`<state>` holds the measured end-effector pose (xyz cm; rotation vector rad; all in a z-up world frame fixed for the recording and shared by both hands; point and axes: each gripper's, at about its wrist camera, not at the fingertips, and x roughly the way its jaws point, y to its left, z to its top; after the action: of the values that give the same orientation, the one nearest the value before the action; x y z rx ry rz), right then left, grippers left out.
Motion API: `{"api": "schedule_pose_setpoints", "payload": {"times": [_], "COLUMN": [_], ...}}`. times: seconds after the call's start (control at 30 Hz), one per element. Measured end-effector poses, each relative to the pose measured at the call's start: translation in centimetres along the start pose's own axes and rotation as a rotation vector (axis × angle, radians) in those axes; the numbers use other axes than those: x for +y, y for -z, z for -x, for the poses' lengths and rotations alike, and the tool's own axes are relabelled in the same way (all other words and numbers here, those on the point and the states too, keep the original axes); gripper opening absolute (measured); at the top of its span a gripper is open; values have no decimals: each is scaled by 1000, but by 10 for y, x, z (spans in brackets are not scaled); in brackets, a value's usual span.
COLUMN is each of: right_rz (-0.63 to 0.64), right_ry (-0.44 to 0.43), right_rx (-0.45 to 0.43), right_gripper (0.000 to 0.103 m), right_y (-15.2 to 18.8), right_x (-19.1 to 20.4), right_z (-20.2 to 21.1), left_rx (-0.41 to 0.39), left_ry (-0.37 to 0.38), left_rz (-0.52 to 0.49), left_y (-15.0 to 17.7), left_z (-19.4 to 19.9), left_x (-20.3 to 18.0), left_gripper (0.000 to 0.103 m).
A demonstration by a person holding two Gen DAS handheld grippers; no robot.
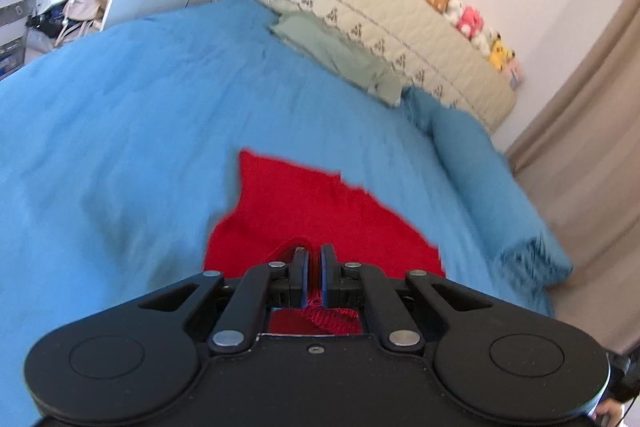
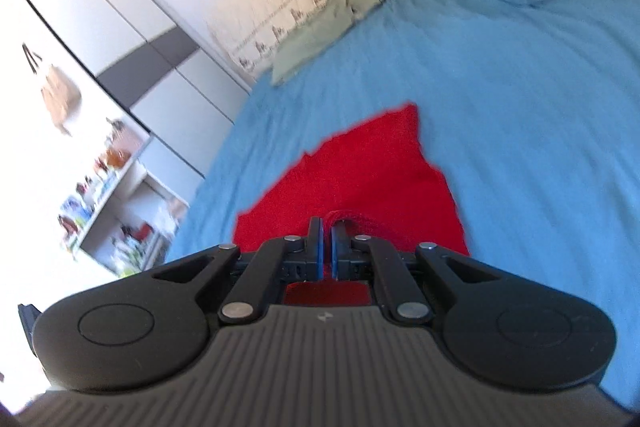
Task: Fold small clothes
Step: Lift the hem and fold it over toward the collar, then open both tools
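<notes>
Red knitted garment lay on the blue bed cover, near the front part of the bed, with its far corners spread out ahead and its near edge lifted. Held at that near edge by both tools: left gripper with jaws nearly closed on a bunch of red knit, right gripper the same, jaws pinched on a red fold. Looked like the start of a fold, near edge to be carried over the far part.

To do this step well: keep both grippers at the same height and move together, so the edge stays straight and not twisted. Lift only enough for the cloth to clear itself, since soft knit stretches and sags in the middle. Lay the edge down in line with the far edge before release.

Further out, green folded cloth rested by the cream quilted headboard, well apart from the red piece. Blue pillow to the side, soft toys on top of the headboard. Shelves and wardrobe stood beyond the bed. Both views blurred, so small details not clear.
</notes>
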<state>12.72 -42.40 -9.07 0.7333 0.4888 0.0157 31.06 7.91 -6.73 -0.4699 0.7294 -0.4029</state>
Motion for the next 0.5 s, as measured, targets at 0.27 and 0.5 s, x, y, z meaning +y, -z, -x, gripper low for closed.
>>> {"api": "schedule_pose_setpoints", "payload": {"times": [0.27,0.5], "right_rz": [43,28], "right_ry": [-16,30], "right_rx": [-30,-47], "right_gripper": [19,19], "right_y": [-88,-146], "right_x": [4,-23], "right_z": [-110,-229], "left_rx": [-57,-32], "left_ry": [-26,-104], "left_rz": [-37,-42], "left_y": [-84,-107], "left_z": [-112,-223], "left_x": [-11,8], "left_gripper": [6,6]}}
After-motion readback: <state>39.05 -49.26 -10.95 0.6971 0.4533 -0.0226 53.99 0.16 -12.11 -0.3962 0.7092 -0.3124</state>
